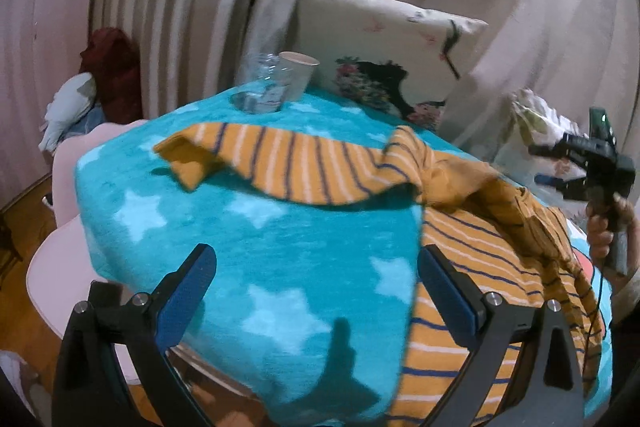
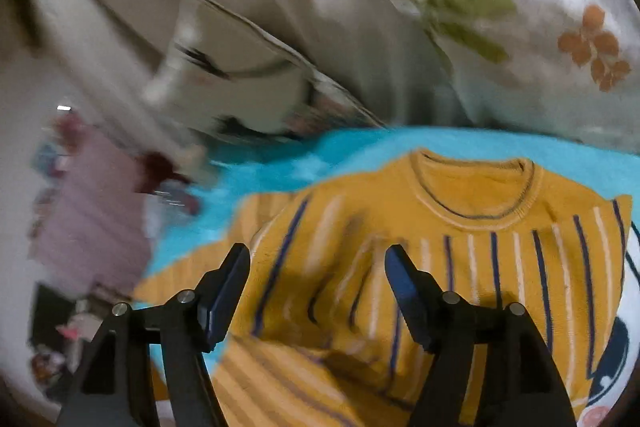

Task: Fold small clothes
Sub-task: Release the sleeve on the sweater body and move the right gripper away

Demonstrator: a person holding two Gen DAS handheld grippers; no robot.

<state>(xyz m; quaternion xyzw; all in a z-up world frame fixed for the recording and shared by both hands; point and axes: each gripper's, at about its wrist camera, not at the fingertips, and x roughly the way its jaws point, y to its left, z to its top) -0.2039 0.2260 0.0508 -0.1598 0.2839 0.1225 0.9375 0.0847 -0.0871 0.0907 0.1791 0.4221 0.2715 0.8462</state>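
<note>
A small mustard sweater (image 1: 460,227) with navy and white stripes lies crumpled on a turquoise star blanket (image 1: 248,235). One sleeve (image 1: 280,163) stretches out to the left. My left gripper (image 1: 316,275) is open and empty above the blanket, its right finger at the sweater's edge. The right gripper (image 1: 592,163) shows at the far right of the left wrist view, held in a hand. In the right wrist view the right gripper (image 2: 318,275) is open and empty just above the sweater's body (image 2: 460,227), below the round collar (image 2: 476,187).
A clear glass (image 1: 260,87) and a white cup (image 1: 296,75) stand at the blanket's far edge. A floral pillow (image 1: 380,47) leans behind them. A flowered white cloth (image 2: 540,19) lies beyond the sweater. Curtains hang behind. A pink table edge (image 1: 52,259) shows at the left.
</note>
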